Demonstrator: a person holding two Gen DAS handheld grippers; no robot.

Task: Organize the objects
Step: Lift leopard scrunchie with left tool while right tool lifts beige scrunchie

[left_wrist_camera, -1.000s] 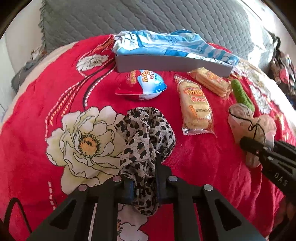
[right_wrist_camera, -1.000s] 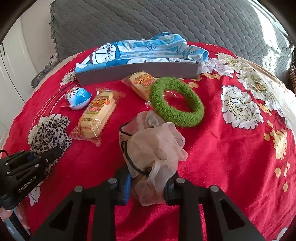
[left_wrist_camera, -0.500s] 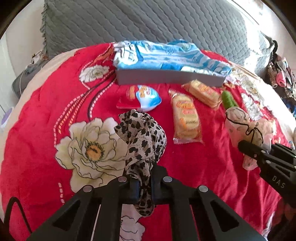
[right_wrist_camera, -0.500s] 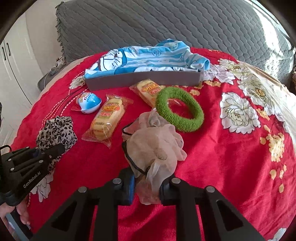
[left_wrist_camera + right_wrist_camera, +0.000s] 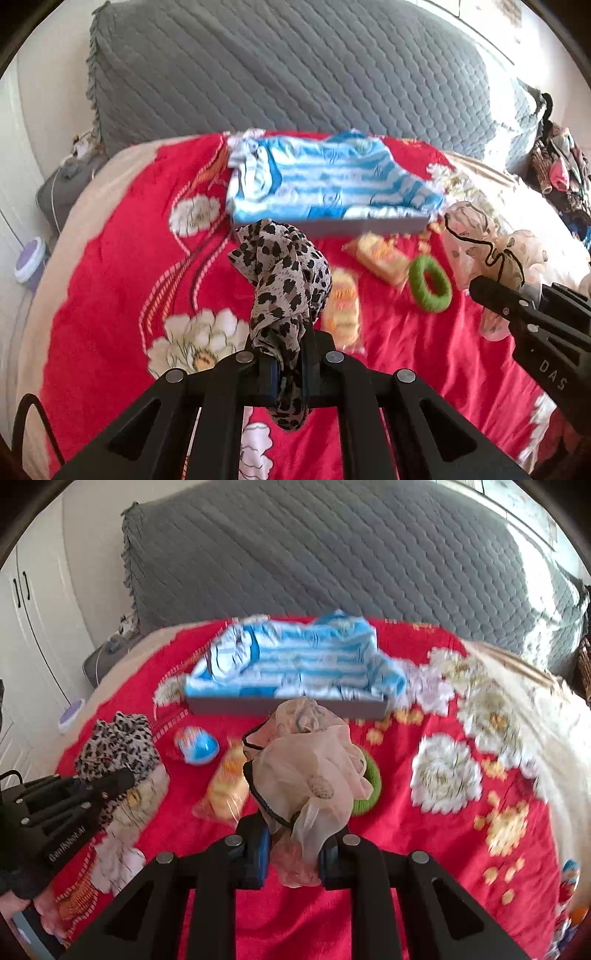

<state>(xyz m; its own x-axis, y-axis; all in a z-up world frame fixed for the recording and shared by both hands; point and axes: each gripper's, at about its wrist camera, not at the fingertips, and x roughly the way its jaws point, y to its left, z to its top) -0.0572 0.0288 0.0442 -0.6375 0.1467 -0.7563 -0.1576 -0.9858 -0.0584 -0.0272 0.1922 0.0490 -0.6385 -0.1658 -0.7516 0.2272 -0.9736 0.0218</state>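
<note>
My left gripper (image 5: 286,369) is shut on a leopard-print scrunchie (image 5: 284,273) and holds it up above the red floral bedspread (image 5: 110,266). My right gripper (image 5: 293,849) is shut on a beige sheer scrunchie (image 5: 310,764), also lifted. Each gripper shows in the other's view, the right one (image 5: 480,286) with its beige scrunchie (image 5: 491,243) and the left one (image 5: 122,775) with its leopard scrunchie (image 5: 118,746). A grey tray (image 5: 332,225) holding a blue striped garment (image 5: 325,181) lies ahead. A green scrunchie (image 5: 430,282) lies on the bed.
Two snack packets (image 5: 343,306) (image 5: 382,256) lie between the grippers and the tray. A blue egg-shaped toy pack (image 5: 195,744) sits left of them. A grey quilted pillow (image 5: 295,74) stands behind the tray. Clothes (image 5: 557,166) hang at the far right.
Both grippers have risen and moved forward toward the tray, carrying their scrunchies off the bedspread. The view is blurred from motion.
</note>
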